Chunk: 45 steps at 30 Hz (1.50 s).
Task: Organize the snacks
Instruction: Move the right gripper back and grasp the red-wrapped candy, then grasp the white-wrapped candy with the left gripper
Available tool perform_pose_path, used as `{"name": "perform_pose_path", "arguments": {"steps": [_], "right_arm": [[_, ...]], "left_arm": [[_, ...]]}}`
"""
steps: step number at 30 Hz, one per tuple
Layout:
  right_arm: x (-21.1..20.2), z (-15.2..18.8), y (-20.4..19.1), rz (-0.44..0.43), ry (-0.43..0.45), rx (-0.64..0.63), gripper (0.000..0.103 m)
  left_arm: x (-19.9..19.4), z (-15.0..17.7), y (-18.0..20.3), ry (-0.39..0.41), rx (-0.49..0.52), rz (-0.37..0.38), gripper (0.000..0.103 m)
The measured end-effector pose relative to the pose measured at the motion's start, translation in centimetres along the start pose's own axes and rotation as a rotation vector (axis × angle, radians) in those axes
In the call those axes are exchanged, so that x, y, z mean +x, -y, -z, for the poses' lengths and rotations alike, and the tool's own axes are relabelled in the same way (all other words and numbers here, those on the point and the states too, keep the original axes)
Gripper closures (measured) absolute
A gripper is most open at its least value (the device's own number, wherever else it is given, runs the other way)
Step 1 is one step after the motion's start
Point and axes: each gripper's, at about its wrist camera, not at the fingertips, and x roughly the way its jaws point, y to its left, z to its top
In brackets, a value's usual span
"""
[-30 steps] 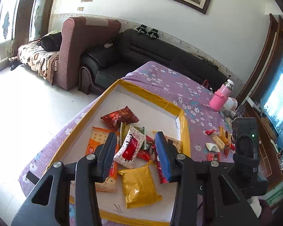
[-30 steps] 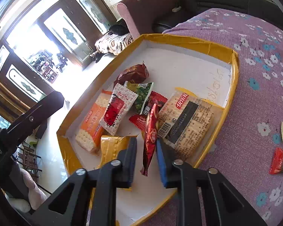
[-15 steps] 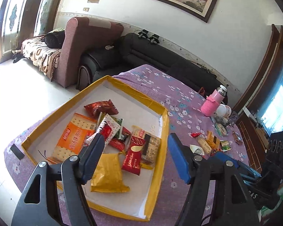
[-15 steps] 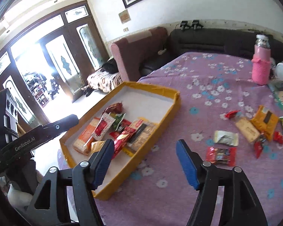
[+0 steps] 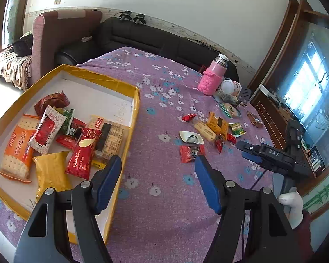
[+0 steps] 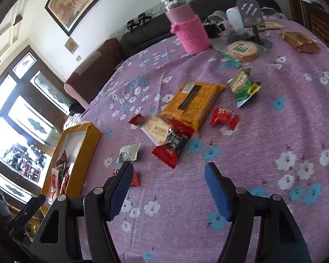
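A yellow-rimmed box on the purple flowered tablecloth holds several snack packets, among them a red Golden packet and an orange cracker pack. Loose snacks lie on the cloth to its right: a red-black bar, an orange-yellow pack, a green packet, a small red candy, a white packet. My left gripper is open and empty by the box's near right corner. My right gripper is open and empty, just short of the red-black bar; it also shows in the left wrist view.
A pink-sleeved flask, a white cup, a round cracker pack and a brown packet stand at the table's far side. A black sofa and a maroon armchair sit behind the table.
My right gripper let go of the red packet into the box, opened, and swung right over the loose snacks. My left gripper opened wider and moved right, off the box.
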Motion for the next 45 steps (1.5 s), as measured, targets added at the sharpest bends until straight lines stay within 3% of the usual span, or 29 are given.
{"name": "perform_pose_path", "arguments": {"steps": [4,9,11,12,13,15,18,20,22,24,28,34,37,38,39,40,43,45], "right_arm": [[3.5,0.0,-3.6,-0.028,-0.041,-0.063,0.034],[7.8,-1.3,-7.7,0.077,-0.038,-0.151,0.034],[9.5,-1.3,-8.3,0.083,-0.075,-0.169,0.045],[10.1,-0.9,-8.6,0.085,-0.103,-0.176,0.063],[10.4,-0.5,-8.8,0.078,-0.115,-0.183,0.064],[9.8,0.5,-9.5,0.044,-0.128,-0.209,0.065],[8.3,1.5,-9.8,-0.125,-0.198,-0.189,0.068],[5.8,1.5,-8.8,-0.146,-0.140,-0.167,0.062],[3.8,1.5,-8.1,-0.122,-0.088,-0.177,0.040],[2.9,1.6,-7.5,-0.072,-0.055,-0.198,0.034],[4.6,2.4,-8.6,-0.085,-0.115,-0.251,0.034],[7.0,5.0,-13.6,-0.071,-0.134,-0.523,0.032],[7.9,5.8,-14.0,-0.063,-0.127,-0.580,0.032],[8.1,6.0,-13.8,-0.074,-0.140,-0.580,0.033],[8.4,6.2,-13.7,-0.088,-0.164,-0.577,0.045],[8.3,6.3,-13.6,-0.080,-0.160,-0.582,0.062],[7.9,6.0,-12.9,-0.096,-0.174,-0.533,0.073],[7.4,5.6,-12.1,-0.089,-0.181,-0.485,0.074]], "left_arm": [[-0.1,0.2,0.0,-0.002,-0.001,0.001,0.034],[-0.8,0.3,-0.6,0.011,-0.018,0.006,0.034],[-1.3,0.4,-1.2,0.019,-0.012,-0.004,0.034],[-1.4,0.4,-1.5,0.024,-0.013,-0.013,0.034],[-1.4,0.3,-1.9,0.026,-0.020,-0.020,0.034],[-1.1,0.2,-2.7,0.018,-0.047,-0.016,0.034],[-1.2,0.4,-3.4,0.009,-0.073,-0.001,0.034],[-1.5,0.5,-3.5,0.017,-0.074,-0.005,0.034],[-1.4,0.6,-3.7,0.020,-0.083,-0.005,0.034],[-0.9,0.6,-3.7,0.011,-0.092,0.007,0.034],[-0.2,0.5,-3.0,-0.012,-0.072,0.015,0.034],[-0.5,0.3,-2.6,-0.004,-0.041,0.018,0.034],[-0.1,-0.2,-2.0,-0.015,-0.011,0.034,0.034],[0.1,-0.5,-1.6,-0.020,0.009,0.041,0.034],[0.4,-1.0,-1.2,-0.031,0.030,0.055,0.034],[0.9,-1.5,-0.8,-0.045,0.053,0.070,0.034],[2.9,-3.3,0.8,-0.097,0.139,0.080,0.034],[4.7,-4.2,2.0,-0.135,0.220,0.070,0.034]]}}
